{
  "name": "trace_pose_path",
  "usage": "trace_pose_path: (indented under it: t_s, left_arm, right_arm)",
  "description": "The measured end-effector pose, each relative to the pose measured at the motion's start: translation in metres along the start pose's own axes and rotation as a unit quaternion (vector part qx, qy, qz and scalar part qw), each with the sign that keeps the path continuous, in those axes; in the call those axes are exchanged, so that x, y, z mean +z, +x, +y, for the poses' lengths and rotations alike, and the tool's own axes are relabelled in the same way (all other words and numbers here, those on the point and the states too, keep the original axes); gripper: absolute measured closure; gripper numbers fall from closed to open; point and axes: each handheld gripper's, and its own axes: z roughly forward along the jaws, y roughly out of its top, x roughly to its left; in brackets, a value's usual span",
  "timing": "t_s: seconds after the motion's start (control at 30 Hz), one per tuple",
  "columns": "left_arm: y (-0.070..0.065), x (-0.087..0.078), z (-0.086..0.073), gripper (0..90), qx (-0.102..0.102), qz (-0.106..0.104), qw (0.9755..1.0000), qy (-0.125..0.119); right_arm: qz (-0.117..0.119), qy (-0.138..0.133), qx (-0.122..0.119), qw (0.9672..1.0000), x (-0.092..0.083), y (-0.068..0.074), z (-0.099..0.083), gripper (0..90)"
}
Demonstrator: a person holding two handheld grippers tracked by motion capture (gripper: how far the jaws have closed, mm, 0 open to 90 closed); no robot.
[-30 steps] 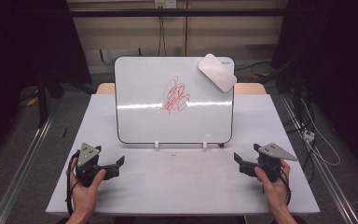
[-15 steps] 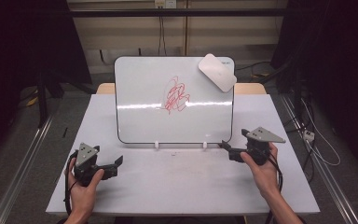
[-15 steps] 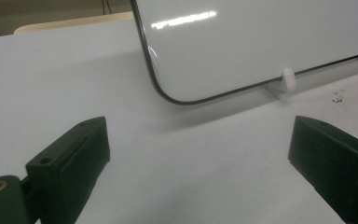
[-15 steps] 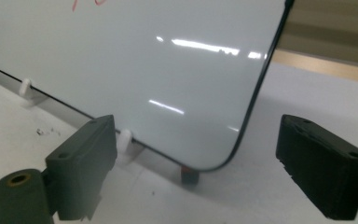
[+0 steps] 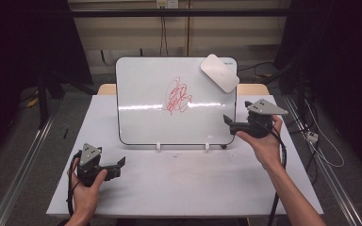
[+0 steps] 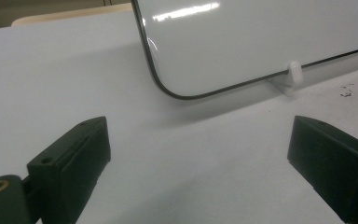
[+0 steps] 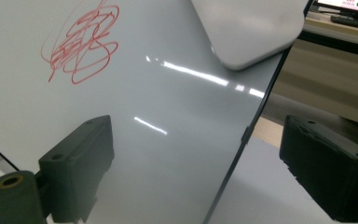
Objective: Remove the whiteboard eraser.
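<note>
- Right tongs (image 5: pixel 231 123) rise beside the whiteboard (image 5: pixel 151 117)'s right edge, jaws just spreading, nothing between them.
- Eraser (image 5: pixel 219 73) clings to the board's top right corner, above the red scribble (image 5: pixel 179 96).
- Left tongs (image 5: pixel 118 165) rest spread and empty near the desk (image 5: pixel 193 188)'s front left.
- Next, I judge: reach up and pinch the eraser squarely.

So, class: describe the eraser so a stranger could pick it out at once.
Find the whiteboard standing at the middle of the table. Look to its top right corner: the eraser sits tilted there, a pale grey rounded pad. Unlike the red scribble, it is solid and overhangs the board's edge.
</note>
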Motion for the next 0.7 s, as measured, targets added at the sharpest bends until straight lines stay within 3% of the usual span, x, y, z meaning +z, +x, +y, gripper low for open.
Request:
trace_pose_path:
  t_s: [0.33, 0.7]
  left_arm:
    - [0.001, -0.002, -0.002, 5.7, 0.016, -0.002, 0.9999, -0.003]
    - [0.006, -0.002, -0.003, 5.7, 0.001, -0.005, 1.0, 0.001]
  right_arm:
    - [-0.017, -0.019, -0.036, 0.999, 0.016, -0.01, 0.035, 14.6]
    - [-0.029, -0.016, -0.07, 0.997, 0.037, -0.013, 0.071, 17.0]
